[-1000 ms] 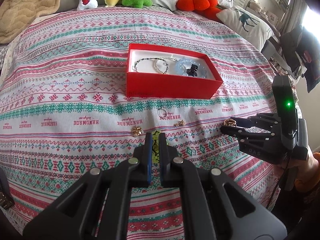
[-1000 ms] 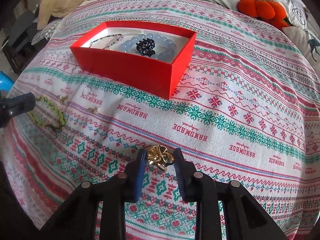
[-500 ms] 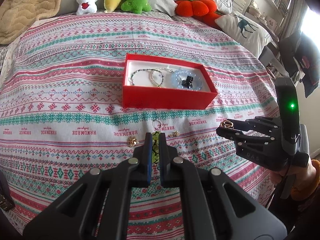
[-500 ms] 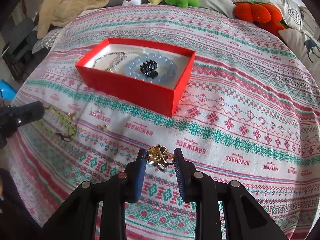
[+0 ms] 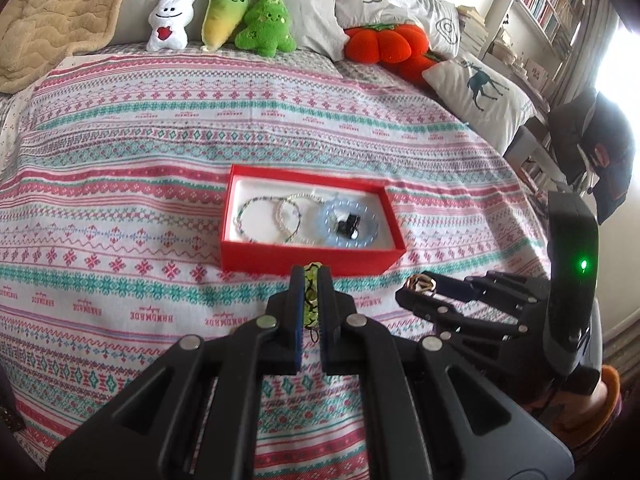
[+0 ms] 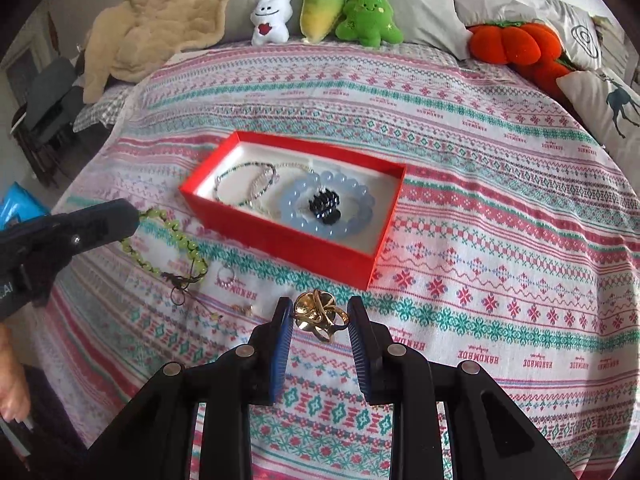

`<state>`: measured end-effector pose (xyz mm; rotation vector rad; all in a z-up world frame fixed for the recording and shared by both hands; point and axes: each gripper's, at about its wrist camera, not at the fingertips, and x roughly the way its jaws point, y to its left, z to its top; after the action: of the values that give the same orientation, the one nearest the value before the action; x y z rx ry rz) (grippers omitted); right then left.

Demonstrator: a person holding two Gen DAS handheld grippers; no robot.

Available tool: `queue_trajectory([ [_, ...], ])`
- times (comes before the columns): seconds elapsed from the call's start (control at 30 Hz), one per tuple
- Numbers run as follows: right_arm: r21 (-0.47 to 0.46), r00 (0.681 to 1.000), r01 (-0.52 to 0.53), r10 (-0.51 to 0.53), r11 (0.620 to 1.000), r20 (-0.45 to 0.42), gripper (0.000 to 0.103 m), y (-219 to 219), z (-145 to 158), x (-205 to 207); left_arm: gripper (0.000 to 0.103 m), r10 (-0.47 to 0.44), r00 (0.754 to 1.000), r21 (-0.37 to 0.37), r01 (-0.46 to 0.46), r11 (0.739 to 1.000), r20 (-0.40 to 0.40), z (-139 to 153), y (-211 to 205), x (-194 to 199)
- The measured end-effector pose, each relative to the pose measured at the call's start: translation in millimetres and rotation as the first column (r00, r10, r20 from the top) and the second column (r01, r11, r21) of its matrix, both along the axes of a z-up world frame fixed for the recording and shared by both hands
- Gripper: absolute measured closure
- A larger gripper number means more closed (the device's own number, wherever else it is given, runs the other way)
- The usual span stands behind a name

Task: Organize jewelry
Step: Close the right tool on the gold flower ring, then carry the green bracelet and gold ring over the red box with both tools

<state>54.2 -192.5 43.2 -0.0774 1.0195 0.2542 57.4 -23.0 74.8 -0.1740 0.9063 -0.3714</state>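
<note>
Jewelry is split between the two grippers, the red box (image 6: 294,236) and the bedspread (image 6: 500,216). The left gripper (image 5: 311,286) has its jaws pressed together on a green bead bracelet (image 6: 168,242), which hangs from them above the cloth at about 7 o'clock of the box. The right gripper (image 6: 320,314) pinches a gold ring (image 6: 318,314) between its jaws, just short of the box's near wall at 6 o'clock.

The box sits mid-bed with open cloth on every side; the widest free stretch lies toward 3 o'clock. Its near rim stands between both grippers and the white floor inside, where two thin bracelets (image 5: 270,222) fill the 9 o'clock half and a blue bead bracelet (image 6: 330,208) rings a black piece (image 6: 325,204) in the 3 o'clock half. Plush toys (image 6: 326,14) and pillows (image 5: 476,92) line the far edge at 12 o'clock.

Only the right wrist view shows the green bracelet's loop, a small silver ring (image 6: 226,276) and a gold bit (image 6: 244,309) on the cloth. Only the left wrist view shows the bookshelf (image 5: 548,4).
</note>
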Motion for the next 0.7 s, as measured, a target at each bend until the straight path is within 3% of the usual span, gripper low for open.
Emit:
queue_trajectory([
  [0.5,0.063,0.996,0.093,-0.093,0.994,-0.006,0.075,-16.5,8.7,31.3,0.096,-0.064,0.998,-0.135,0.063,0.989,-0.004,14.1,-20.9,40.5],
  [0.7,0.082,0.99,0.144,-0.144,0.986,-0.016,0.075,-29.9,4.4,44.9,0.096,-0.074,0.996,-0.212,0.063,0.975,-0.045,-2.5,-29.5,66.1],
])
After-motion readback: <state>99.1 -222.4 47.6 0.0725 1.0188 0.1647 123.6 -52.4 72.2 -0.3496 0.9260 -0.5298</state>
